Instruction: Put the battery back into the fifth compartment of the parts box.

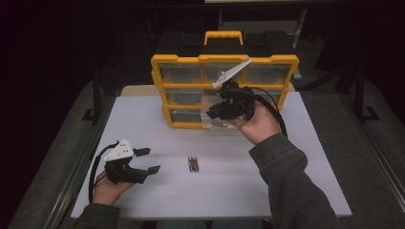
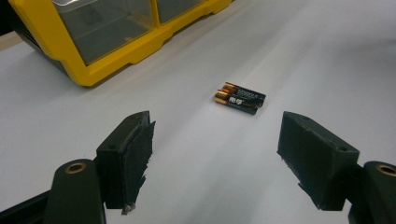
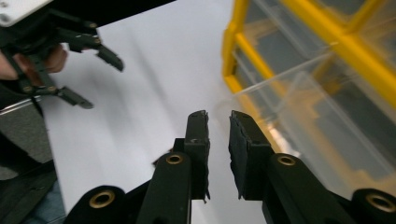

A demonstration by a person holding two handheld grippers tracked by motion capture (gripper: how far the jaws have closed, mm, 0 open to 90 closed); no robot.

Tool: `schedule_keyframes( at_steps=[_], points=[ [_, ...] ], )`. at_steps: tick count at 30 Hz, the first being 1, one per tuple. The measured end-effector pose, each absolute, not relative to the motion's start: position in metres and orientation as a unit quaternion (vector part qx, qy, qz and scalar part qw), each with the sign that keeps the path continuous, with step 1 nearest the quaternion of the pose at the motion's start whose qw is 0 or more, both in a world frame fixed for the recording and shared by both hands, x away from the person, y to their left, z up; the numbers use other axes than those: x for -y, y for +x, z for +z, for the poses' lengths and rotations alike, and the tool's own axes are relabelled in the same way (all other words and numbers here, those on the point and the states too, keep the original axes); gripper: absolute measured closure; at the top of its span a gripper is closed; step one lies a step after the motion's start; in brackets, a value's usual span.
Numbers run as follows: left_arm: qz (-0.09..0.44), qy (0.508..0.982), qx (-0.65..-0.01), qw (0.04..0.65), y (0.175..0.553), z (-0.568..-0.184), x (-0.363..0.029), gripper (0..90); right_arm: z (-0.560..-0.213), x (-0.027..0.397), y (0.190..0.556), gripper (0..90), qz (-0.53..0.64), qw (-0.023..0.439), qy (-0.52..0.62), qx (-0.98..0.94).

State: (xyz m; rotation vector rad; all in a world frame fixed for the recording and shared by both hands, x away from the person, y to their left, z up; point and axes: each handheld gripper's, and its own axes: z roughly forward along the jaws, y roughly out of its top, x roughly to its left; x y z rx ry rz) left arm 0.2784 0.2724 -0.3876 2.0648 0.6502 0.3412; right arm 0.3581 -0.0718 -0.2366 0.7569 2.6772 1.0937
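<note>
High view puts a yellow organizer (image 1: pixel 224 90) with clear drawers at upper centre of the frame, standing upright at the far side of a matte white table (image 1: pixel 157 191), its black top carrying a yellow handle (image 1: pixel 223 36). Two small batteries (image 1: pixel 193 164) lie side by side, touching, on bare tabletop at lower centre, well apart from the organizer and with nothing between them and either hand. At lower left the left gripper (image 1: pixel 148 161) rests low over the table in the person's hand, its jaws spread wide with nothing in them, pointing toward the batteries; a grey three-cornered plate sits on its top and a black cable loops behind it. In the left gripper view the batteries (image 2: pixel 239 98) lie ahead between the two blocky black pads (image 2: pixel 135 149), black cylinders with copper-coloured ends, and the organizer's glossy yellow frame (image 2: pixel 107 56) fills the upper left. The right gripper (image 1: pixel 215 110) is raised in front of the organizer's lower drawers, covering part of them, held by a hand in a grey-green sleeve (image 1: pixel 291 186). In the right gripper view its rough-edged pads (image 3: pixel 198 140) stand close together with a narrow empty gap, beside a translucent plastic drawer (image 3: pixel 299 116) that juts out from the yellow frame at right; whether they touch it I cannot tell.
</note>
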Motion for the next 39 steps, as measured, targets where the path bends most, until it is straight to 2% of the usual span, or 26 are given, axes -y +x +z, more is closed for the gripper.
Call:
schedule_keyframes(
  at_steps=[9, 15, 17, 29, 39],
  points=[
    [0.139, 0.838, -0.264, 0.457, 0.278, -0.388, -0.273, 26.6, -0.264, 0.055, 0.335, 73.7, 0.373, 0.043, 0.236, -0.897],
    [0.139, 0.837, -0.264, 0.458, 0.279, -0.388, -0.273, 26.6, -0.291, 0.043, 0.328, 70.1, 0.351, 0.040, 0.236, -0.905],
    [0.141, 0.839, -0.261, 0.455, 0.279, -0.387, -0.274, 26.6, -0.302, 0.040, 0.327, 67.4, 0.346, 0.037, 0.233, -0.908],
    [0.140, 0.840, -0.260, 0.456, 0.279, -0.387, -0.275, 27.1, -0.353, 0.027, 0.323, 63.9, 0.330, 0.028, 0.255, -0.908],
    [0.139, 0.841, -0.260, 0.454, 0.278, -0.387, -0.274, 27.3, -0.386, 0.016, 0.329, 63.2, 0.313, 0.025, 0.273, -0.910]
  ],
)
